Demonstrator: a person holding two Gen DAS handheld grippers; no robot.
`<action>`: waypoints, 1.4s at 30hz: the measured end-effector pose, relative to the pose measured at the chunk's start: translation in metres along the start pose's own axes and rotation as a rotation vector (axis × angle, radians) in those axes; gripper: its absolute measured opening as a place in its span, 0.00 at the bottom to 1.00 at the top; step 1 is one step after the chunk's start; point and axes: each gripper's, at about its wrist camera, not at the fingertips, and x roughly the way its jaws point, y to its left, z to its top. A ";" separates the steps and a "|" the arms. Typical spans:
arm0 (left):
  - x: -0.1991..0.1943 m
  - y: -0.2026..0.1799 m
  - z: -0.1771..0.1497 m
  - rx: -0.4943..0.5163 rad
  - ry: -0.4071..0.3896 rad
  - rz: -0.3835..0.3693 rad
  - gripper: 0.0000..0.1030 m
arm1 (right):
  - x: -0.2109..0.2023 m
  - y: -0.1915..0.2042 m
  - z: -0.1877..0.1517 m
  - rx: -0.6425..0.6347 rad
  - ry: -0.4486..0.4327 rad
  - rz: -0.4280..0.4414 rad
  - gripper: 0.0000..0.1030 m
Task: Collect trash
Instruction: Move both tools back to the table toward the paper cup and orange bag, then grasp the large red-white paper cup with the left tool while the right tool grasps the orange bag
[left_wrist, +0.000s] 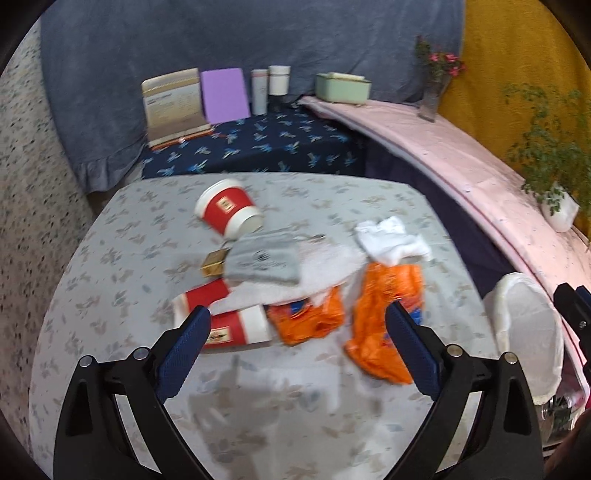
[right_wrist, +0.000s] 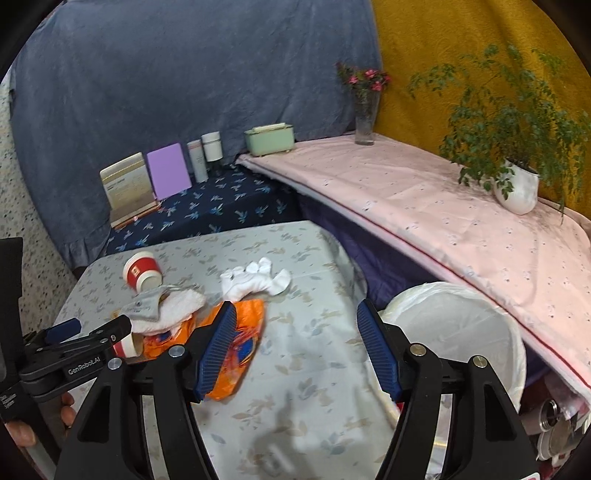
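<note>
Trash lies on the floral table (left_wrist: 258, 406): a tipped red-and-white paper cup (left_wrist: 229, 212) at the back, two more cups (left_wrist: 236, 326) near my left gripper, two orange wrappers (left_wrist: 384, 317), a white towel (left_wrist: 325, 269), a grey pouch (left_wrist: 264, 262), a gold box (left_wrist: 213, 263) and a white glove (left_wrist: 391, 240). My left gripper (left_wrist: 297, 354) is open and empty just short of the cups. My right gripper (right_wrist: 297, 354) is open and empty above the table, beside an orange wrapper (right_wrist: 240, 343). A white-lined bin (right_wrist: 458, 343) stands right of the table.
A dark blue table (right_wrist: 229, 206) behind holds a calendar (right_wrist: 127, 188), a purple card (right_wrist: 168, 175) and bottles (right_wrist: 211, 147). A pink-covered shelf (right_wrist: 424, 206) on the right carries a green box (right_wrist: 269, 139), a flower vase (right_wrist: 365, 110) and a potted plant (right_wrist: 517, 184).
</note>
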 end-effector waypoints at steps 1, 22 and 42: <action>0.003 0.007 -0.002 -0.010 0.008 0.010 0.88 | 0.003 0.004 -0.001 -0.003 0.008 0.007 0.63; 0.068 0.054 -0.020 -0.076 0.162 0.088 0.88 | 0.078 0.077 -0.052 -0.091 0.200 0.107 0.63; 0.066 0.065 -0.025 -0.083 0.193 0.027 0.80 | 0.121 0.105 -0.077 -0.160 0.295 0.149 0.21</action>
